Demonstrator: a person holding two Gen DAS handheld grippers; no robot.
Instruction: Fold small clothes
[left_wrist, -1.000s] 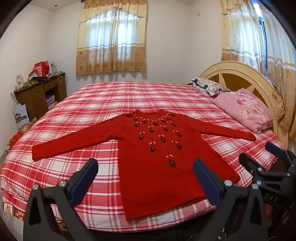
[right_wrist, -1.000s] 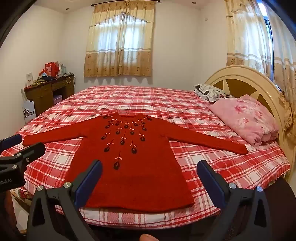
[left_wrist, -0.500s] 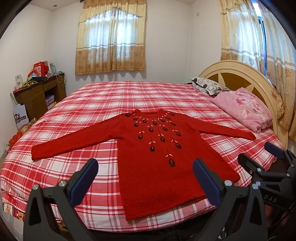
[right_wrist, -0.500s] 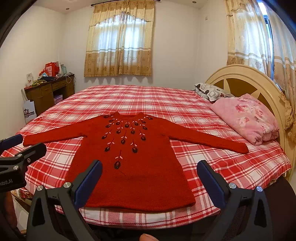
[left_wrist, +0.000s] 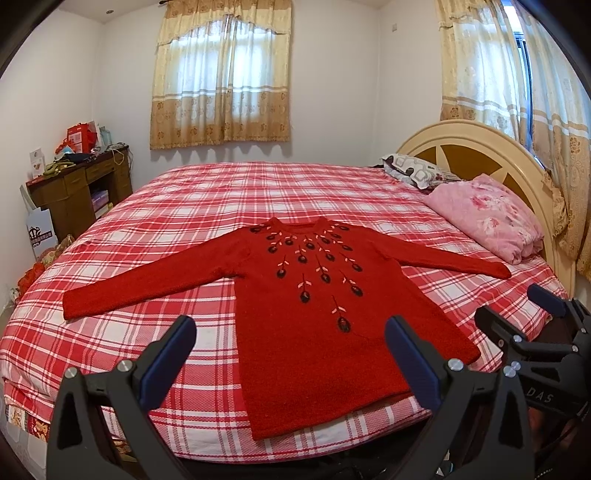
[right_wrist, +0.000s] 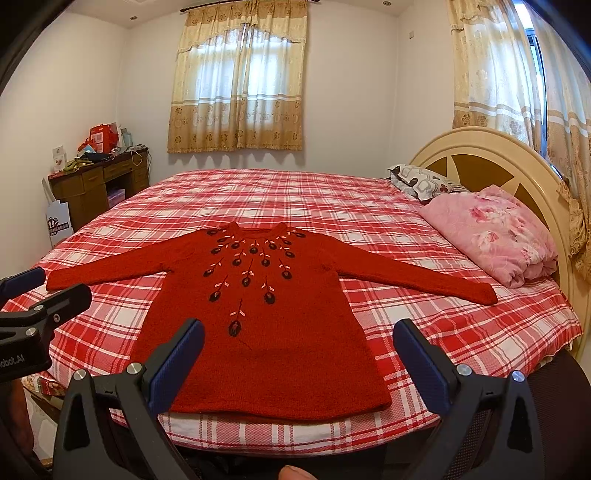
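"DAS" reads on my right gripper (left_wrist: 532, 317). Red knit sweater with dark embroidered flowers (left_wrist: 314, 310) flat, sleeves spread, on red plaid bedspread (left_wrist: 258, 192). Left gripper (left_wrist: 291, 354) and right: jaws wide, empty.

Left wrist view: low at foot edge of bed (left_wrist: 207, 206), facing across it toward curtained window (left_wrist: 221, 74); right gripper (left_wrist: 517, 317) at right edge of frame. Right wrist view: same height, same heading; left gripper (right_wrist: 44, 291) at left edge. Both share red sweater (left_wrist: 314, 314) at frame centre, headboard (right_wrist: 480, 162) on right.
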